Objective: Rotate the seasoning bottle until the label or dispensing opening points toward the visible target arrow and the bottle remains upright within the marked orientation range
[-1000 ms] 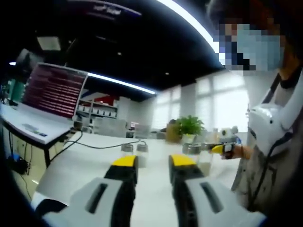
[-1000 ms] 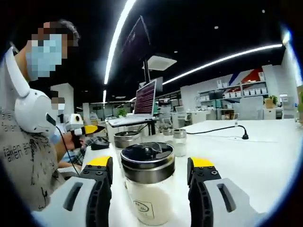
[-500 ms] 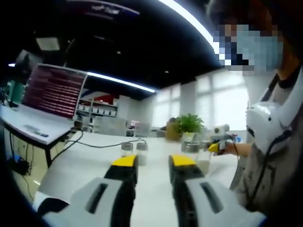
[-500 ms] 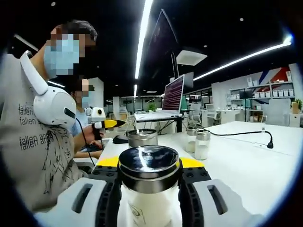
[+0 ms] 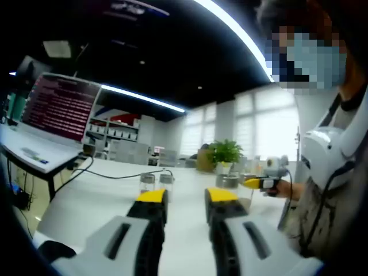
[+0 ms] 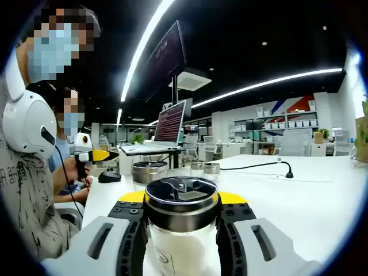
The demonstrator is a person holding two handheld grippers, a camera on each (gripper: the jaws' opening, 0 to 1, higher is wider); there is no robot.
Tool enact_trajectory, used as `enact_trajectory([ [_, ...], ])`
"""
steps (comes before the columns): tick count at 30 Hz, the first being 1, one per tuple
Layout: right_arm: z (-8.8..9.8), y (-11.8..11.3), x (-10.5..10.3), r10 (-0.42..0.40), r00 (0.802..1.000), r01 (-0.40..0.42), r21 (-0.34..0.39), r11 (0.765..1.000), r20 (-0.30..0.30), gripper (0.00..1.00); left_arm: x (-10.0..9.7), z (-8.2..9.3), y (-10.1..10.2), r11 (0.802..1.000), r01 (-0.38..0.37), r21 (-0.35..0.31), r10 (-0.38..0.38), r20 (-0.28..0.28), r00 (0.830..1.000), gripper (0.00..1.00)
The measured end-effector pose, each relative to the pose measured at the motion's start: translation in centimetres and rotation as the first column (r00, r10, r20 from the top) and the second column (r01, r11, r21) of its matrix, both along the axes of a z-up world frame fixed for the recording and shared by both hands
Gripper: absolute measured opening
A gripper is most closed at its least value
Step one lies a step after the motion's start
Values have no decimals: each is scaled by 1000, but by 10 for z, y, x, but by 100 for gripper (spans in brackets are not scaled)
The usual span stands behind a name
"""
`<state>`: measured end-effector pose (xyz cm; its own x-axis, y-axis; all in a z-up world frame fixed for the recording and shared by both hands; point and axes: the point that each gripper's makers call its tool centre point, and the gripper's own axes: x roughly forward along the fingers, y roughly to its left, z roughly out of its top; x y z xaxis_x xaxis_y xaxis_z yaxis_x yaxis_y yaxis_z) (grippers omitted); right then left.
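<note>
Both grippers, left gripper (image 5: 185,198) and right gripper (image 6: 181,201), have white bodies, black jaws and yellow tips. The person (image 6: 26,190) wears a grey printed T-shirt and white neck-worn headphones (image 6: 26,123).

Ceiling light strips (image 6: 150,41) glare; left gripper view blurred; edges warped

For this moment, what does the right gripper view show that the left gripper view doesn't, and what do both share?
The right gripper view alone gives the close look: the right gripper shut on the glass seasoning bottle with a steel lid, white powder inside, and a dark computer mouse. The left gripper view alone gives the left gripper, empty, and a green potted plant. Both share the white table, the pair of small shaker jars and the red-text laptop screen.
</note>
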<state>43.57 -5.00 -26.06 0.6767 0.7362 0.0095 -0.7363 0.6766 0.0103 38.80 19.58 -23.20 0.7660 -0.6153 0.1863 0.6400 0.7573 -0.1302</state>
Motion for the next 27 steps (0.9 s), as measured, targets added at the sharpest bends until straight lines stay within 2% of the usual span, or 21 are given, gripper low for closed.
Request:
enact_trajectory([
  [3, 0, 1, 1, -80, 997, 80, -4, 997, 8, 44, -2, 0, 2, 1000, -8, -1, 8, 0, 1000, 27],
  [6, -1, 2, 1, -112, 994, 112, -2, 994, 7, 45, -5, 1, 3, 1000, -16, 4, 16, 3, 1000, 27],
  [8, -1, 1, 0, -106, 994, 106, 10, 994, 13, 45, -9, 2, 4, 1000, -16, 4, 16, 10, 1000, 27],
  [9, 3, 3, -2, -66, 997, 65, 35, 997, 37, 45, -11, 2, 4, 1000, -18, 4, 18, 11, 1000, 27],
  [10, 2, 3, -2, -49, 999, 49, 86, 995, 6, 48, -12, 1, 5, 1000, -20, 5, 20, 10, 1000, 27],
  [11, -1, 3, -3, -24, 998, 33, 145, 989, -61, 58, -13, 0, 5, 1000, -23, 4, 23, 7, 1000, 27],
  [12, 3, 5, -4, 3, 997, 11, 197, 980, -72, 76, -14, -1, 6, 1000, -26, 4, 26, 4, 1000, 27],
  [13, 6, 3, -4, 18, 998, -5, 209, 978, -63, 84, -14, -2, 7, 1000, -28, 7, 28, 1, 1000, 27],
  [14, 9, 3, -7, 48, 998, -39, 188, 981, -39, 83, -14, -3, 9, 999, -32, 6, 32, -9, 999, 27],
  [16, 15, -4, -8, 89, 996, -86, 153, 984, -11, 71, -14, -2, 11, 999, -40, 10, 40, -7, 999, 27],
  [18, 21, -11, -10, 167, 986, -164, 158, 974, -4, 67, -15, 1, 10, 999, -37, 5, 37, 1, 999, 27],
  [22, 40, -23, -7, 299, 954, -279, 283, 918, -26, 62, -15, 0, 6, 1000, -30, 1, 30, 5, 1000, 27],
  [24, 48, -23, -12, 396, 918, -372, 315, 873, -14, 60, -15, -1, 3, 1000, -19, -2, 19, 2, 1000, 28],
  [26, 43, -24, -12, 443, 896, -425, 260, 867, -12, 59, -17, 0, -2, 1000, -2, -5, 2, 5, 1000, 28],
  [27, 40, -25, -11, 451, 892, -435, 241, 868, -13, 58, -17, 0, -4, 1000, 1, -1, -1, 7, 1000, 28],
])
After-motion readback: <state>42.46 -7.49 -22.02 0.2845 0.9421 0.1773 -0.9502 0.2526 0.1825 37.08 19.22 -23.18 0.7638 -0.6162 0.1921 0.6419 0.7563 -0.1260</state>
